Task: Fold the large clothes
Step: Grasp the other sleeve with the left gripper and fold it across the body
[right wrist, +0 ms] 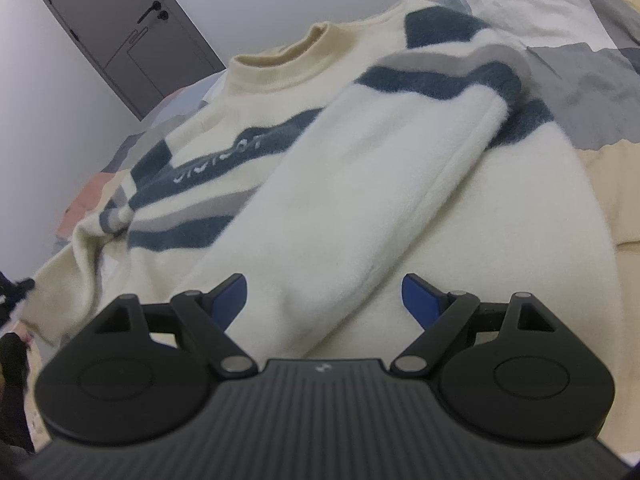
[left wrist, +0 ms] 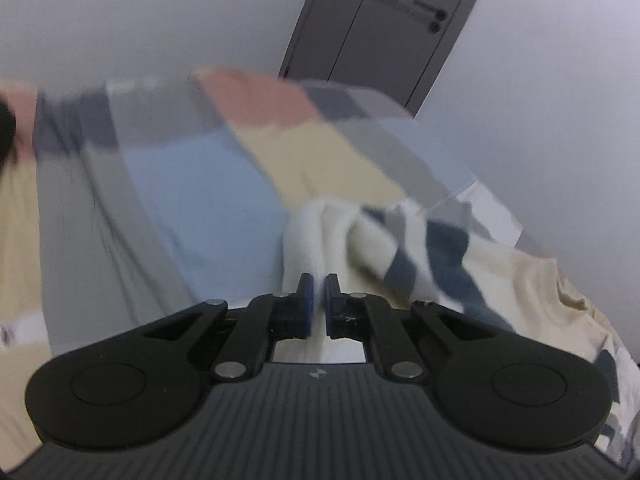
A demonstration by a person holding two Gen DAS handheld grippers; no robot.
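A cream fuzzy sweater (right wrist: 460, 240) with dark blue and grey stripes lies face up on the bed, its collar (right wrist: 288, 56) at the far end. One sleeve (right wrist: 360, 168) is folded diagonally across the chest, with its cuff end near my right gripper (right wrist: 324, 280). That gripper hovers open over the cuff end without pinching it. In the blurred left wrist view, my left gripper (left wrist: 319, 284) is shut on a bunched white fold of the sweater's other sleeve (left wrist: 308, 232), which trails off to the right into the striped part (left wrist: 420, 256).
A patchwork bedspread (left wrist: 192, 200) in blue, beige, grey and pink covers the bed (right wrist: 580, 80) under the sweater. A grey door (right wrist: 120, 28) stands in the white wall beyond the bed. A dark blurred shape (right wrist: 12, 292) sits at the left edge of the right wrist view.
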